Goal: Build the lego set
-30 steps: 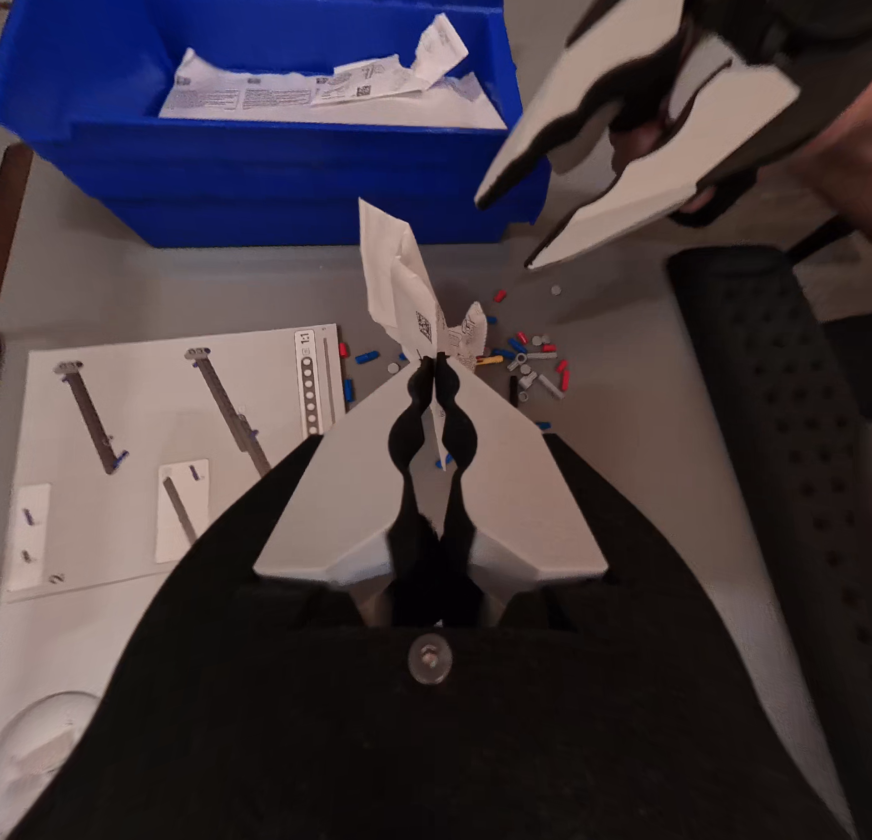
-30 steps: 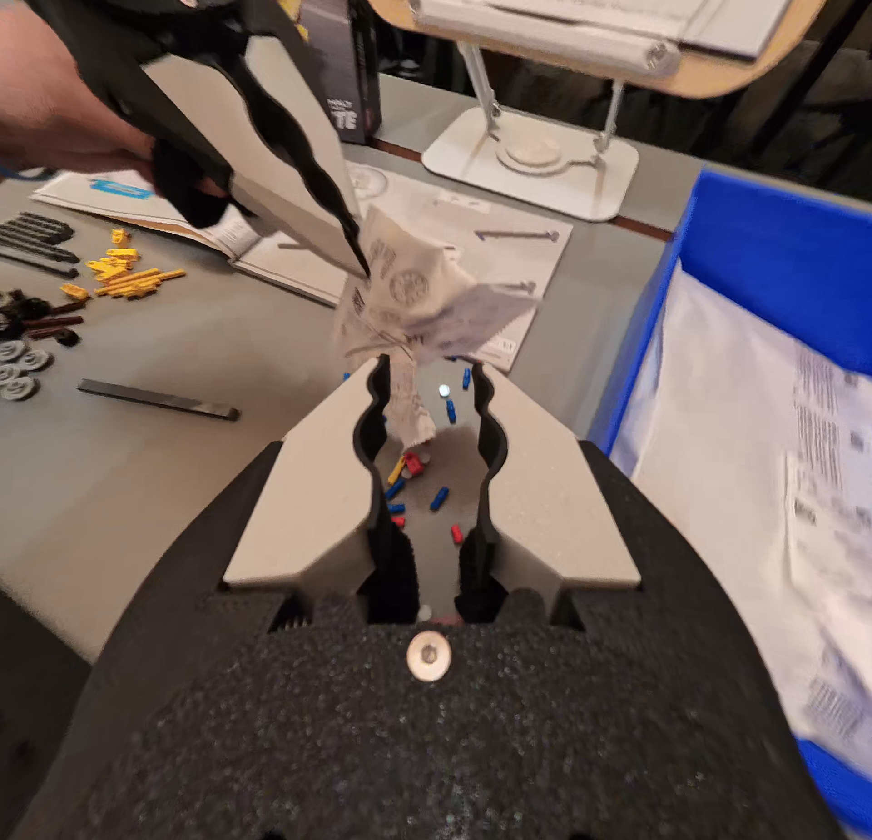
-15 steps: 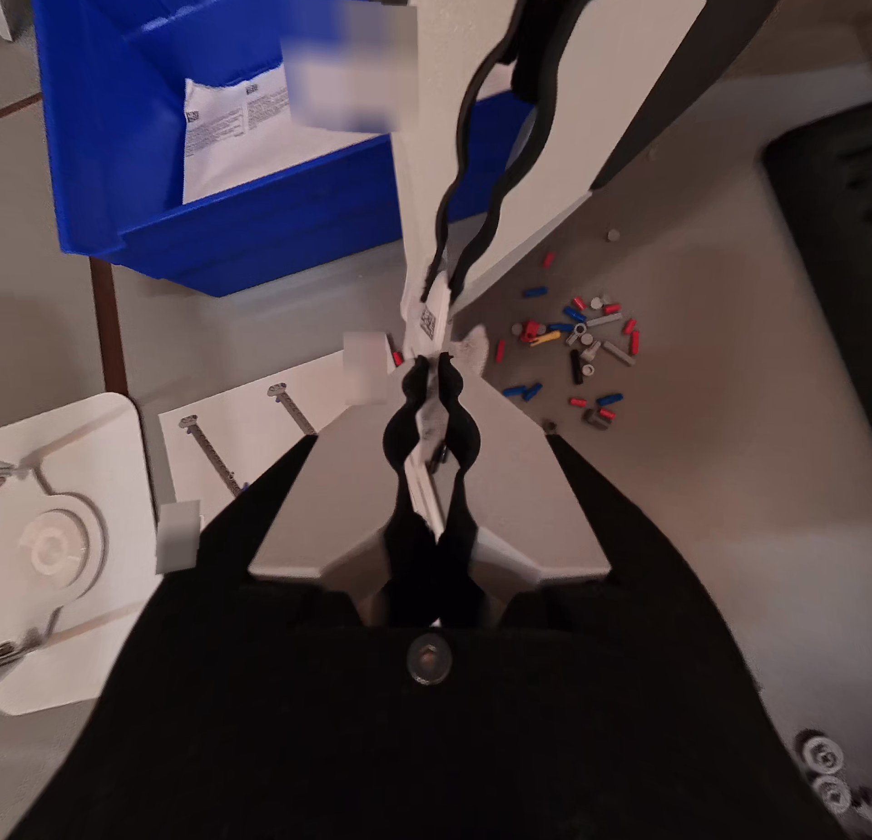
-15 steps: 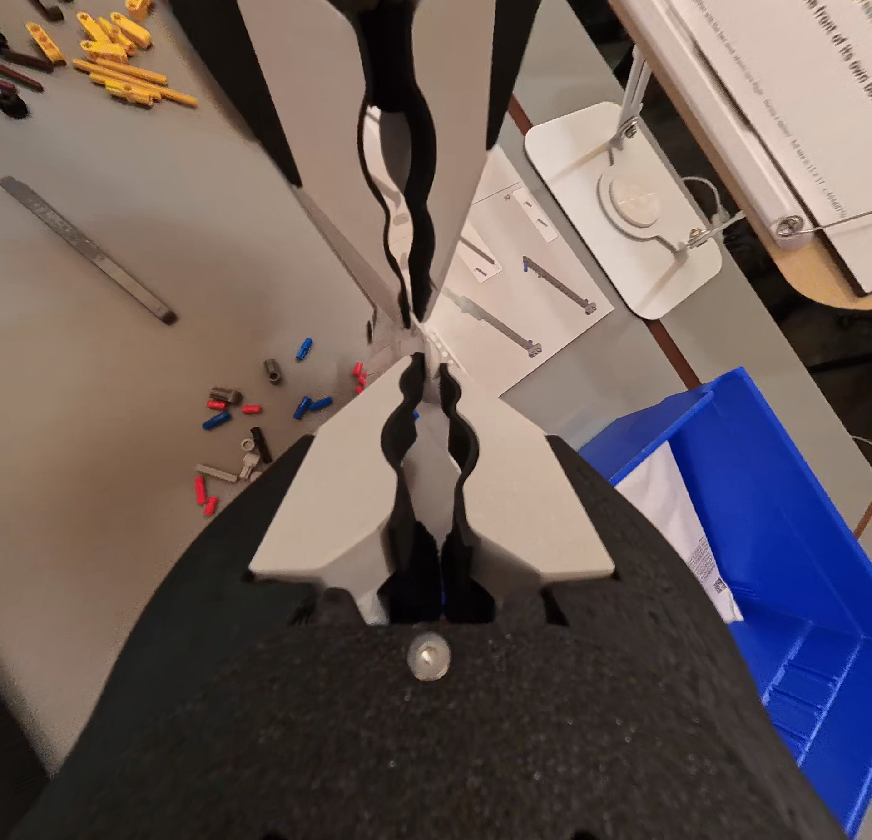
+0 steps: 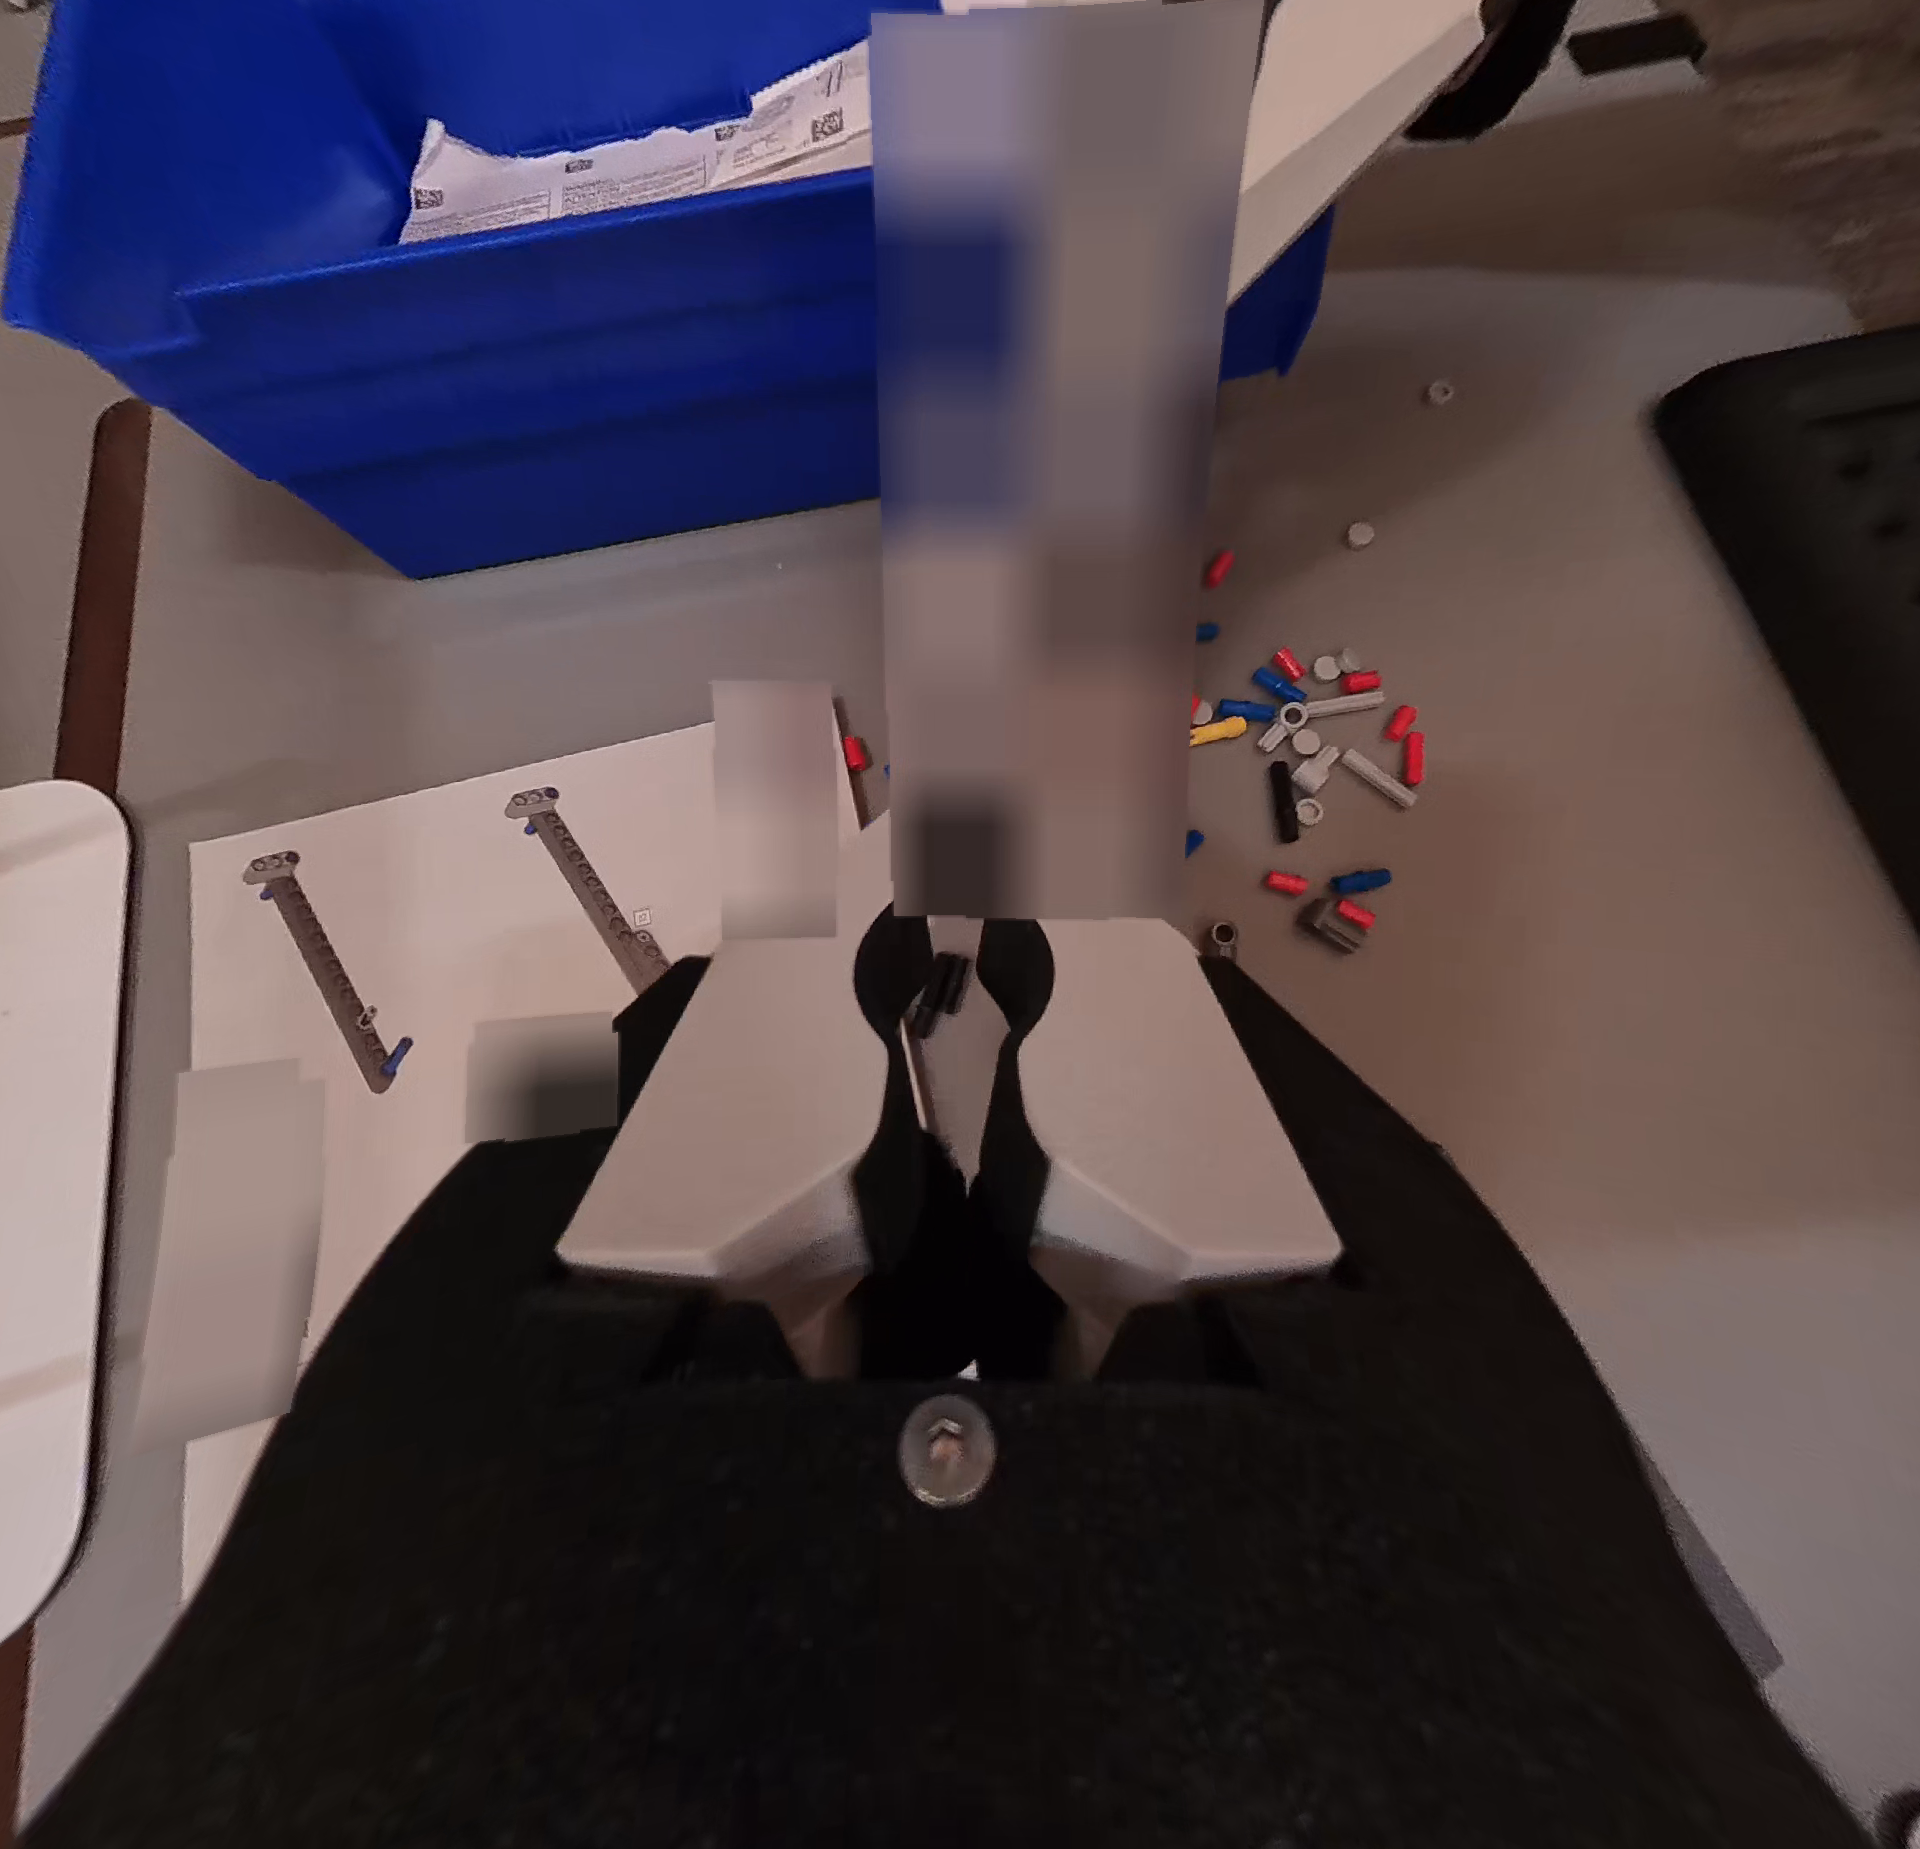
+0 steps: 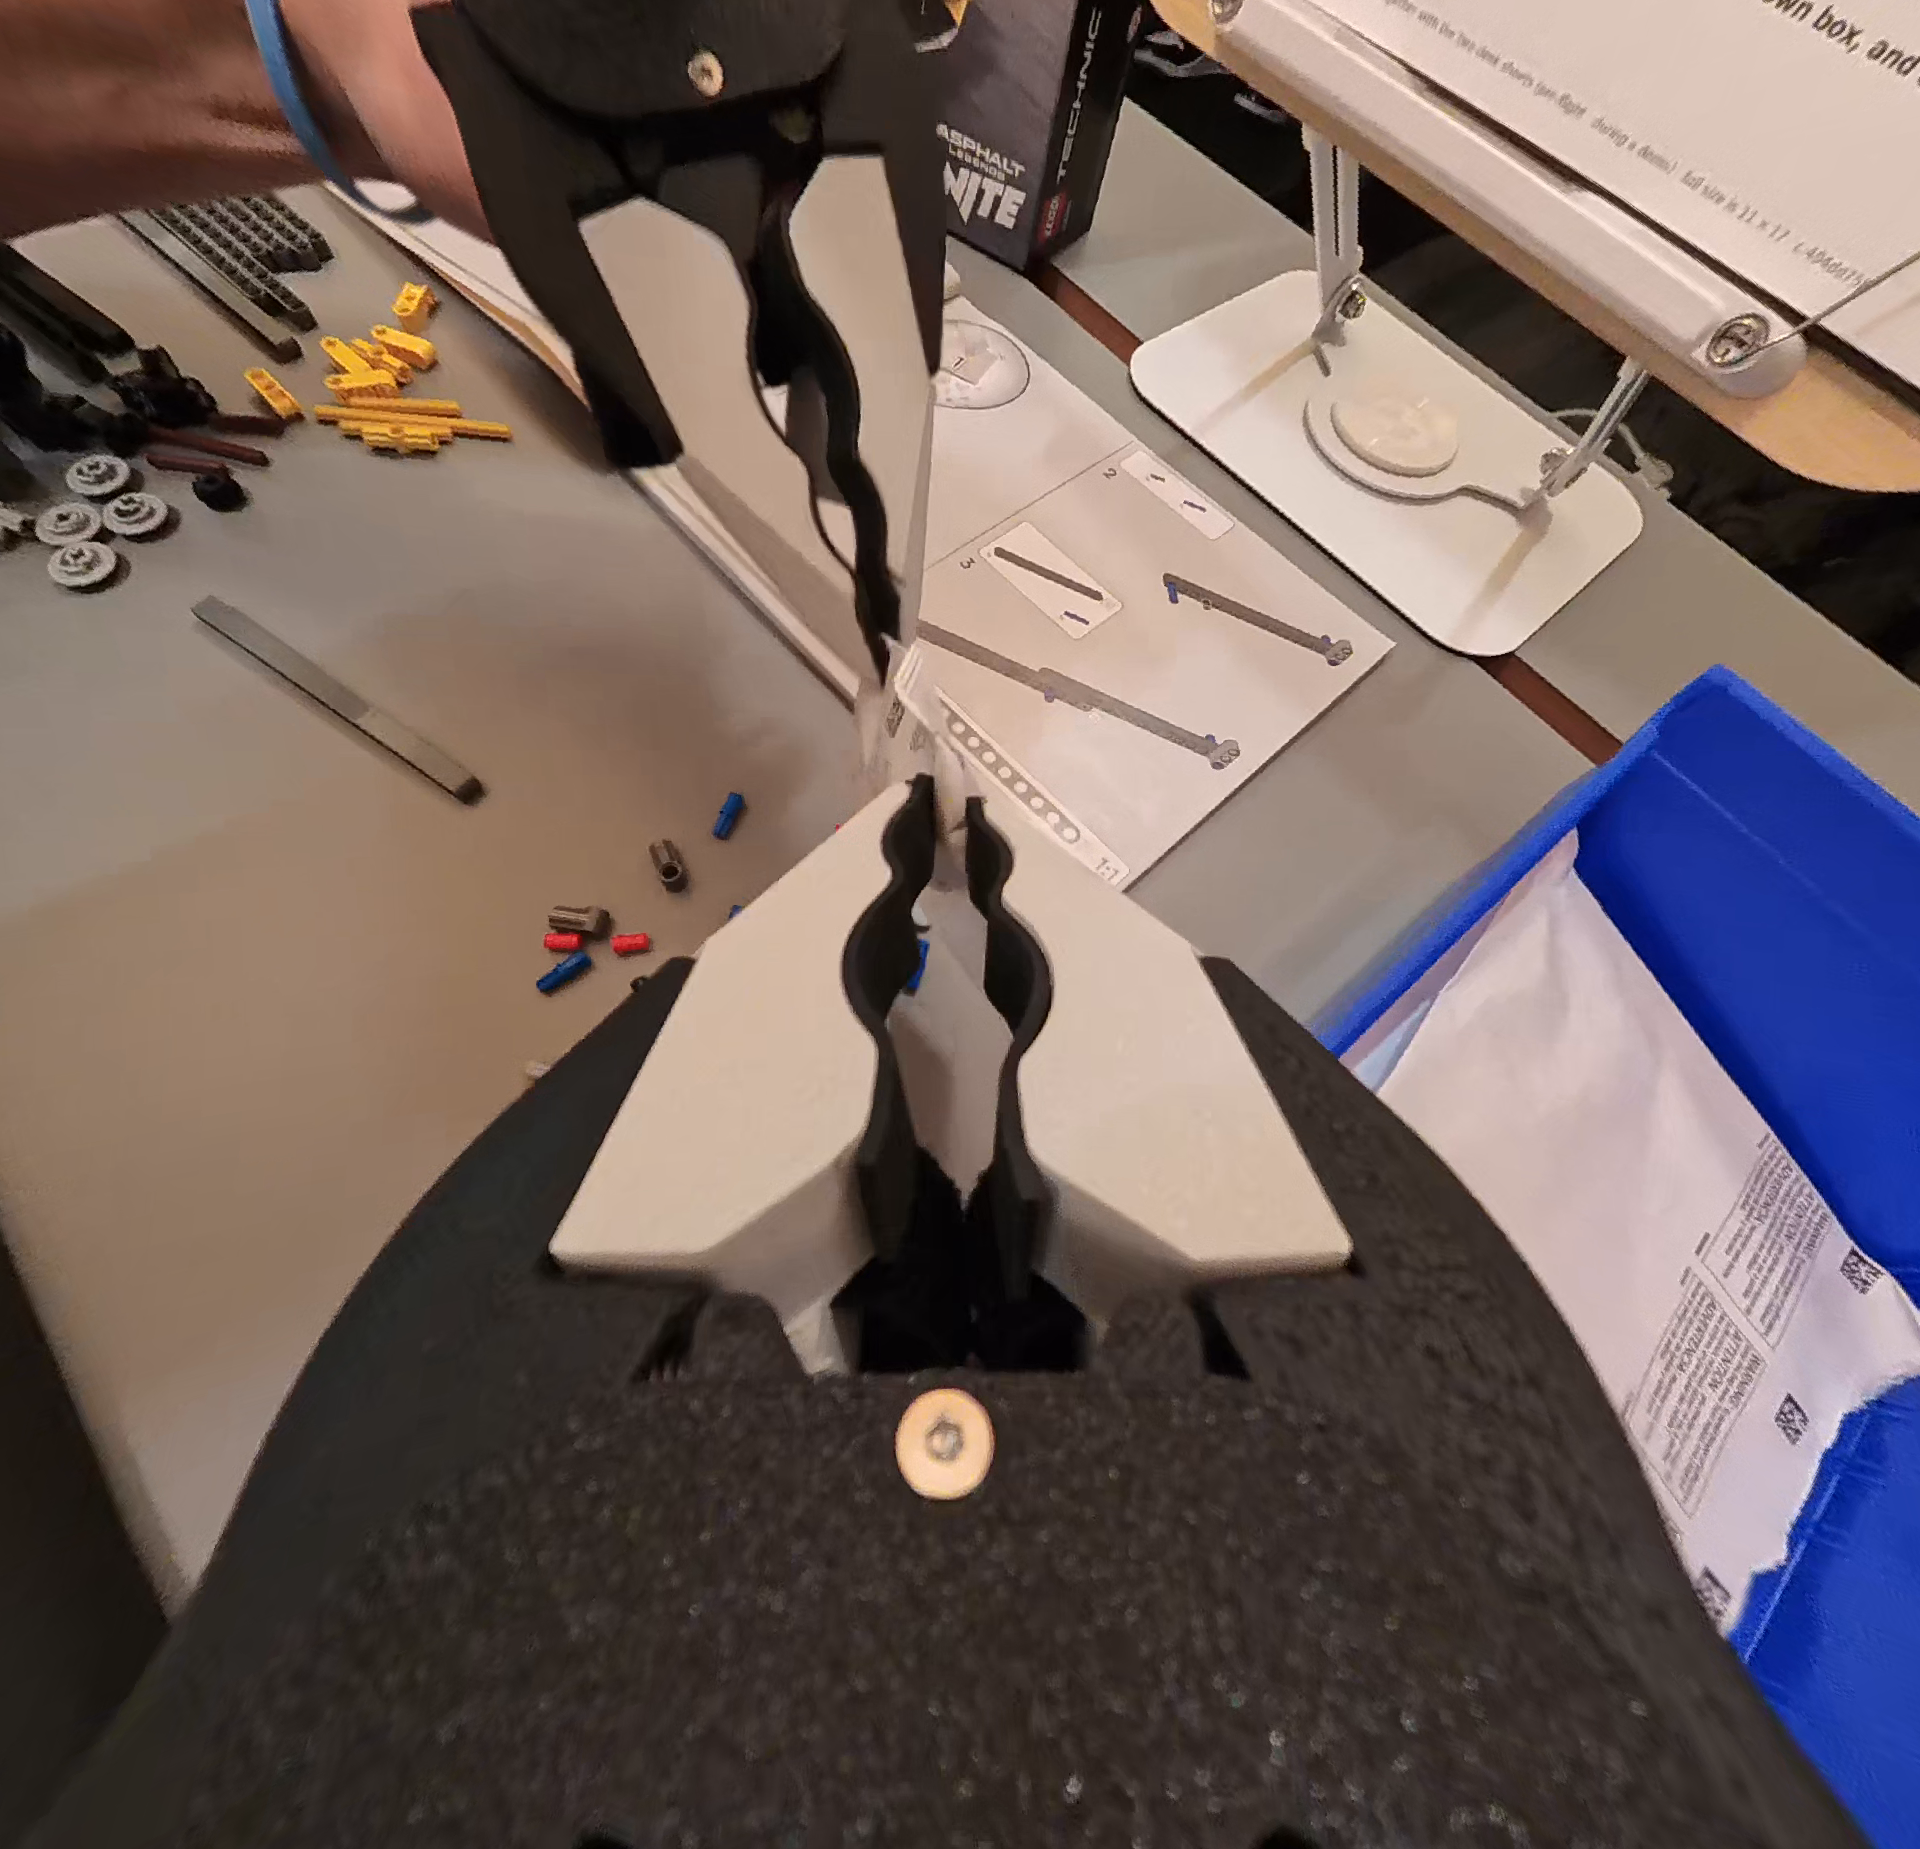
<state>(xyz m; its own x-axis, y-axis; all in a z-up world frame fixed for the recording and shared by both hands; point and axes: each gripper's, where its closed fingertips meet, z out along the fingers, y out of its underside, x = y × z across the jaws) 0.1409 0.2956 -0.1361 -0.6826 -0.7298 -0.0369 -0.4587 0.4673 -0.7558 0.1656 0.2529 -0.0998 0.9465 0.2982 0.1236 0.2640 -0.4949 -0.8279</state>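
A small white paper parts bag [image 6: 902, 724] is stretched between my two grippers above the table. My left gripper [image 6: 881, 667] comes down from the top of the right wrist view and is shut on the bag's upper end. My right gripper [image 6: 943, 800] is shut on its lower end, tip to tip with the left. In the left wrist view a mosaic patch hides the bag and the fingertips. Small red, blue, grey and black pieces [image 5: 1311, 750] lie loose on the grey table; they also show in the right wrist view [image 6: 582, 942].
An instruction sheet [image 6: 1143, 677] lies under the grippers. A blue bin [image 5: 540, 365] holding torn paper bags stands behind it. Yellow pieces [image 6: 395, 397], grey discs [image 6: 94, 521] and a long dark beam [image 6: 332, 698] lie to the left. A white stand base [image 6: 1382, 480] and a black chair [image 5: 1808, 604] border the table. Spacing between my two grippers at the tips: around 7 cm. The long dark beam [image 6: 332, 698] is about 20 cm from my left fingertips.
The right gripper has come in from the upper right, closed on the bag's free end and now meets the left gripper tip to tip. The crumpled bag is pulled taut.
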